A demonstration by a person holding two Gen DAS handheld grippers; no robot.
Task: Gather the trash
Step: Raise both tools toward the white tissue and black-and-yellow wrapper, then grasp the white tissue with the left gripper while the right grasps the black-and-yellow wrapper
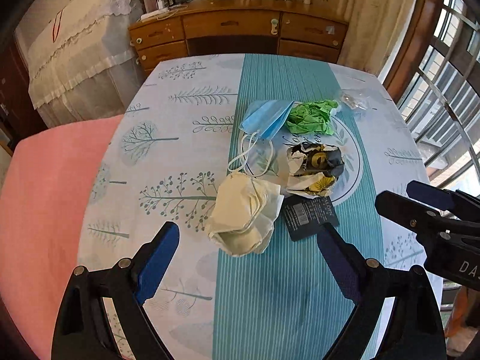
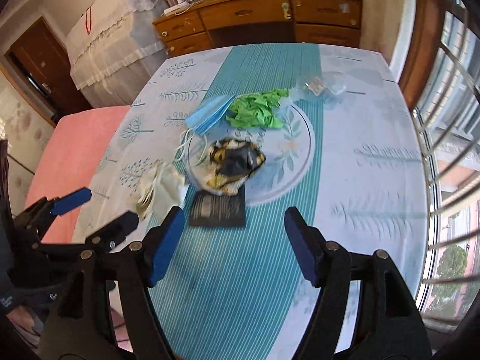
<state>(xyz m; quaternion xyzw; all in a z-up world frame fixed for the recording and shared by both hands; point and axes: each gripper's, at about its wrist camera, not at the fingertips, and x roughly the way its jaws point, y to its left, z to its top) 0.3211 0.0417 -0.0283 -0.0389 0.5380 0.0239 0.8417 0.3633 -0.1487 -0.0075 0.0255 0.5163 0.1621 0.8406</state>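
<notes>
Trash lies in the middle of the table point(image 1: 186, 114): a cream crumpled mask point(image 1: 244, 217), a blue face mask point(image 1: 267, 118), green crumpled paper point(image 1: 312, 117), a black-and-yellow crumpled wrapper point(image 1: 315, 168), a dark card point(image 1: 309, 217) and a clear plastic bag point(image 1: 354, 99). My left gripper point(image 1: 249, 258) is open and empty, just short of the cream mask. My right gripper point(image 2: 234, 240) is open and empty, just short of the dark card point(image 2: 219, 208). The same pile shows in the right wrist view: cream mask point(image 2: 159, 189), wrapper point(image 2: 234, 162), green paper point(image 2: 255, 109), blue mask point(image 2: 207, 115).
A pink chair seat point(image 1: 51, 192) sits at the table's left edge. A wooden dresser point(image 1: 240, 30) stands behind the table, a cloth-covered cabinet point(image 1: 75, 51) to its left. Barred windows point(image 2: 450, 120) run along the right.
</notes>
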